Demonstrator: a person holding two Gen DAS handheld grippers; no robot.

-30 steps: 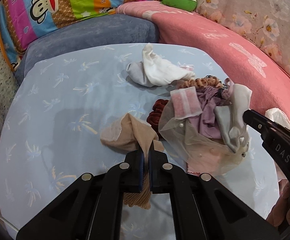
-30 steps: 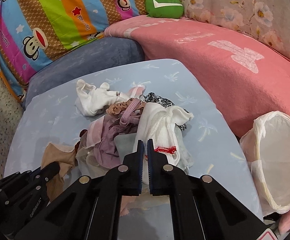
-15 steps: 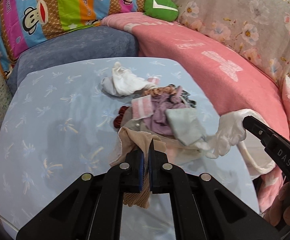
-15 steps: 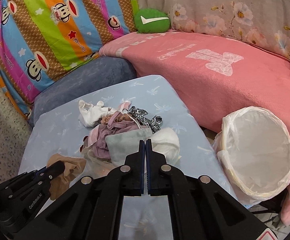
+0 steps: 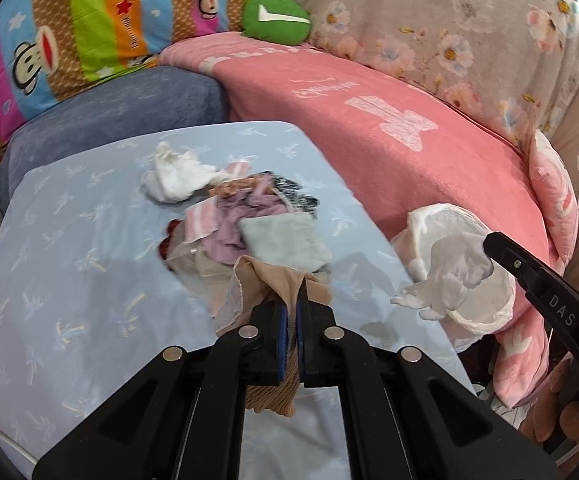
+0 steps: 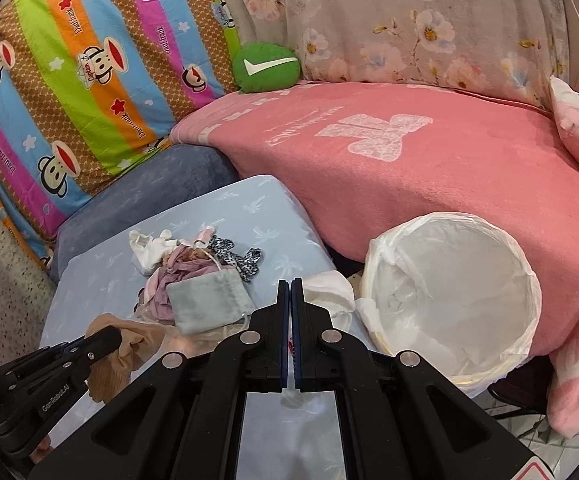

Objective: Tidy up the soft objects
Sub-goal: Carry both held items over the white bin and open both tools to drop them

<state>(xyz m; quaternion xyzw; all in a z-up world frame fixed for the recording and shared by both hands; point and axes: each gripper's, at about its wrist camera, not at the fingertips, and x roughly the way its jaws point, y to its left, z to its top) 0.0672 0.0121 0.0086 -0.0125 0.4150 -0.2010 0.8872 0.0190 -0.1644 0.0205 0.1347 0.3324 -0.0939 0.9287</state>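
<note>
Two grippers are seen, each clamped on a soft item. From the left wrist view, the left gripper (image 5: 292, 312) is closed on a beige stocking (image 5: 277, 284), which is bunched ahead of the jaws and also hangs out behind them. Beyond it, a pile of small garments (image 5: 245, 220) is spread on the light blue table cover (image 5: 69, 264), with a grey pouch (image 5: 285, 240) lying on top of the pile. At the right, the right gripper (image 5: 489, 240) is seen holding a white sock (image 5: 445, 276) up in front of a white lined bin (image 5: 485, 312), which is set against the pink blanket (image 5: 369, 128).

From the right wrist view, the right gripper (image 6: 290, 284) is shown with its jaws pressed together on the white sock (image 6: 329, 292), of which only a part is visible just beside the fingers. The white lined bin (image 6: 449, 292) is seen open-mouthed at the right, beside the table edge. At lower left, the left gripper (image 6: 109, 338) is seen with the beige stocking (image 6: 121, 356) draped from it.
</note>
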